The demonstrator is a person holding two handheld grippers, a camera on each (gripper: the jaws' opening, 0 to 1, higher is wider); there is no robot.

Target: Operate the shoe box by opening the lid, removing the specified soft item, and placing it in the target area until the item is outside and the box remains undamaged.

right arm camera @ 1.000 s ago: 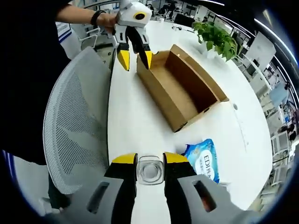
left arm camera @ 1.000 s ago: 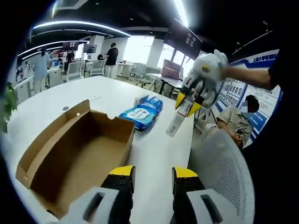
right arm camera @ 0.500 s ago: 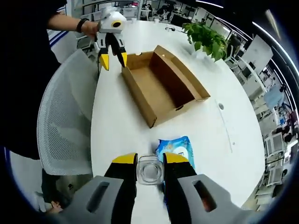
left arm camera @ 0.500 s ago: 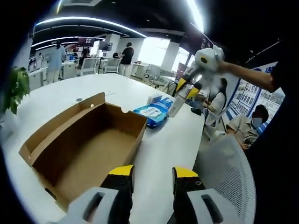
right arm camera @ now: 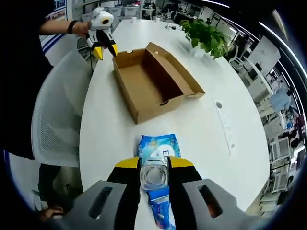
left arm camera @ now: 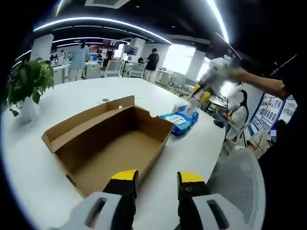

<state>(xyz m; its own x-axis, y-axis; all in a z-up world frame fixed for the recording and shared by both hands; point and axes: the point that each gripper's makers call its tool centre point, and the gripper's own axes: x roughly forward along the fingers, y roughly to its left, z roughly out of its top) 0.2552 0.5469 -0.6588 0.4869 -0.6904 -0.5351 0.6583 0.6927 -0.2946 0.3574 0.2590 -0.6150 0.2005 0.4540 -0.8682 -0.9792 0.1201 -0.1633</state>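
Since a second ago the right gripper point(right arm camera: 154, 165) has carried its clear bottle point(right arm camera: 154, 176) away from the box and now hangs over the blue wipes pack point(right arm camera: 159, 149). Its jaws are closed on the bottle, which sits between the fingertips, with the pack directly beyond them on the white table point(right arm camera: 206, 129). Well past the pack lies the open shoe box point(right arm camera: 152, 81), which looks empty. The left gripper point(left arm camera: 156, 178) has its jaws parted and holds nothing; the box sits just ahead of its fingertips. The step in hand looks like placing: next, the bottle needs lowering beside the pack and releasing.
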